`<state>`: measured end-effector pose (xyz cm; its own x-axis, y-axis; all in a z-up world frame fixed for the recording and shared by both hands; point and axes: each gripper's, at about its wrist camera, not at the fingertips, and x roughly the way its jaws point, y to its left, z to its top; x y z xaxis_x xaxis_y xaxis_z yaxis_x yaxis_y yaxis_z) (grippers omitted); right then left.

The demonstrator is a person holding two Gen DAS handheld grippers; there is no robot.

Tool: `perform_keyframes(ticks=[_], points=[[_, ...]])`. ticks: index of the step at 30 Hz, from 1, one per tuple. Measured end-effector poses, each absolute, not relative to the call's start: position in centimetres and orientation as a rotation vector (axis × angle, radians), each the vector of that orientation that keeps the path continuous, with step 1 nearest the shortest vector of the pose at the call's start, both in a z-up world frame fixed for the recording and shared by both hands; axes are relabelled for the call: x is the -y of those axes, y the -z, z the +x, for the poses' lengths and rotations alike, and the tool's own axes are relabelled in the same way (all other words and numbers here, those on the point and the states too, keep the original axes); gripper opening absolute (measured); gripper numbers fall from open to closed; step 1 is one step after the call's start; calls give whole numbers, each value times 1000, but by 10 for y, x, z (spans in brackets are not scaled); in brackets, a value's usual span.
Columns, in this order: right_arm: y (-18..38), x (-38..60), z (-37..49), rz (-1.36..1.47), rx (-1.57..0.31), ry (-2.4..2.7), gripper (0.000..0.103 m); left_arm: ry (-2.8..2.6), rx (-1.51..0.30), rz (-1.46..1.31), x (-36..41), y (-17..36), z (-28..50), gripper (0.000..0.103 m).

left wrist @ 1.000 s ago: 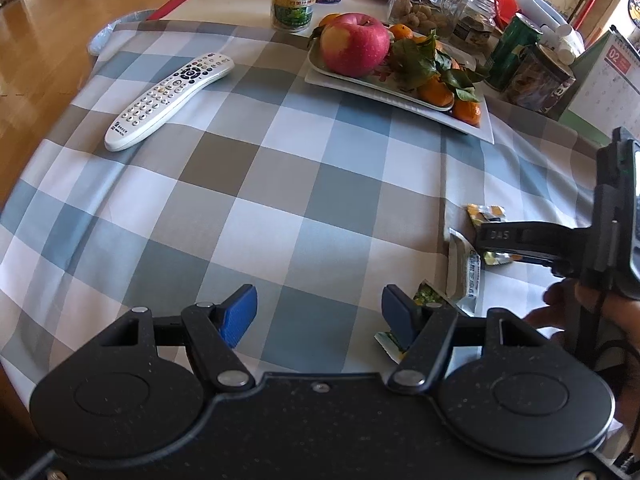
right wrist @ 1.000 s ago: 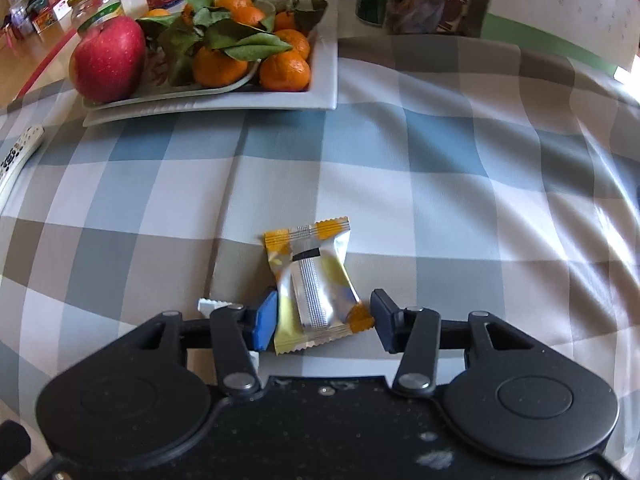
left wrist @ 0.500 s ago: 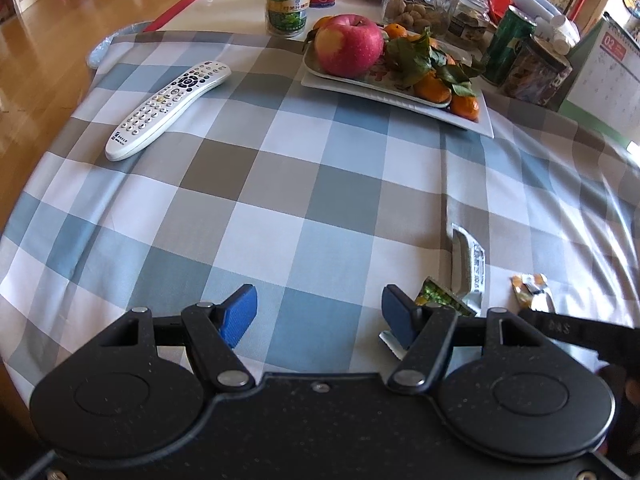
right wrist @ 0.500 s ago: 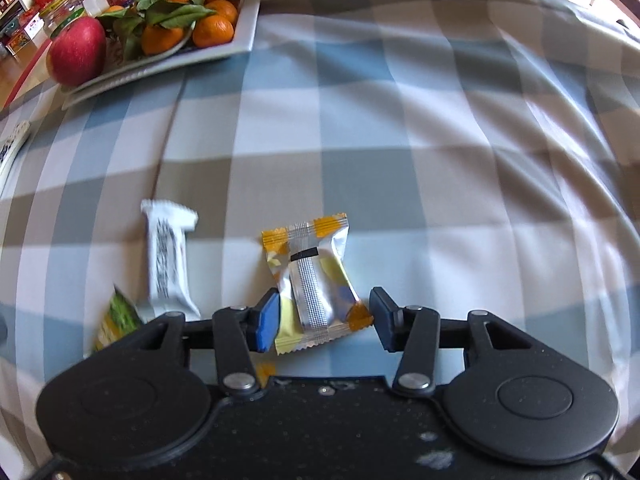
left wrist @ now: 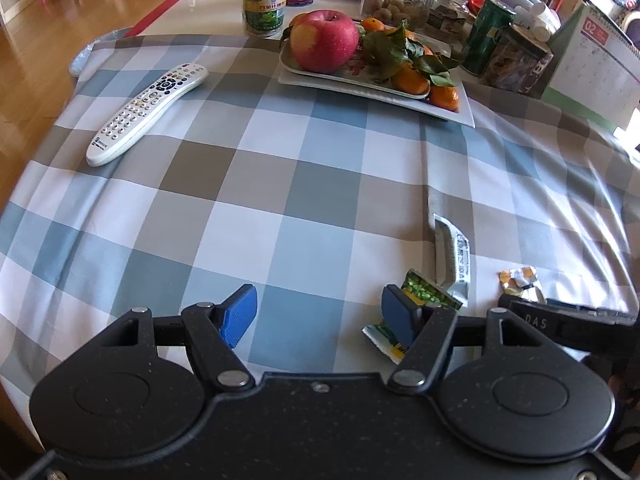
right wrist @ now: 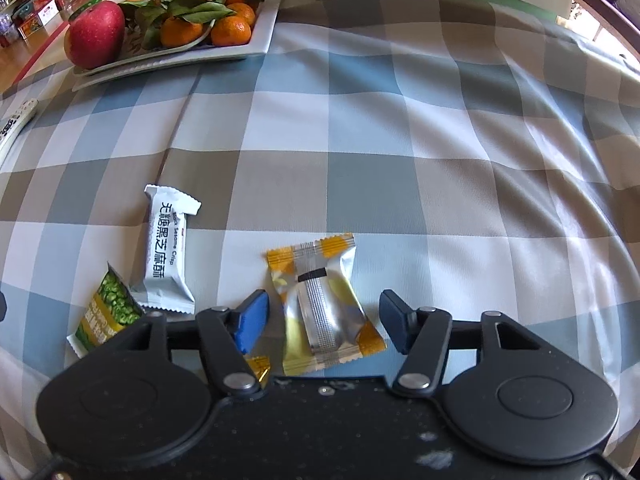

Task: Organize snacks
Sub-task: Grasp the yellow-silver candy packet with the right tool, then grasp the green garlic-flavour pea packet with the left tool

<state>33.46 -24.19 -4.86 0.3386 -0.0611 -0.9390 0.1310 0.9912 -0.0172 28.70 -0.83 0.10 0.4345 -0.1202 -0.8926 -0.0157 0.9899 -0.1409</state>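
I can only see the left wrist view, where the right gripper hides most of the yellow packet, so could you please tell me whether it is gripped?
Observer: No. In the right wrist view the yellow-and-silver packet lies flat between the pads of the right gripper. Its jaws have just been opening and are not pressing on it.
Operator: Thank you. Is anything else near it that I cannot see?
Observer: Yes, a small gold wrapper peeks out from under that gripper's left finger.
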Motion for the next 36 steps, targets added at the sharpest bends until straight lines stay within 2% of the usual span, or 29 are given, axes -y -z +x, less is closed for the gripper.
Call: perform_keyframes(ticks=[1,2,6,17,22,30,36], points=[[48,243,334,80,-1222,117,51,64,-1119,-145,8,-1,287,69],[47,244,333,78,-1218,124,41,66,-1119,-154,8,0,288,69],[44,251,327,113,-1238,127,38,76,-1130,-159,12,4,289,69],[10,283,280,375,-1245,159,37,169,-1090,-93,42,11,282,69],[-6,294,265,513,-1192,155,37,218,-1073,-33,59,18,277,69],[-13,300,262,572,-1134,174,36,214,-1061,38,68,35,273,69],[-32,294,260,496,-1057,160,36,206,-1063,33,73,43,277,69]])
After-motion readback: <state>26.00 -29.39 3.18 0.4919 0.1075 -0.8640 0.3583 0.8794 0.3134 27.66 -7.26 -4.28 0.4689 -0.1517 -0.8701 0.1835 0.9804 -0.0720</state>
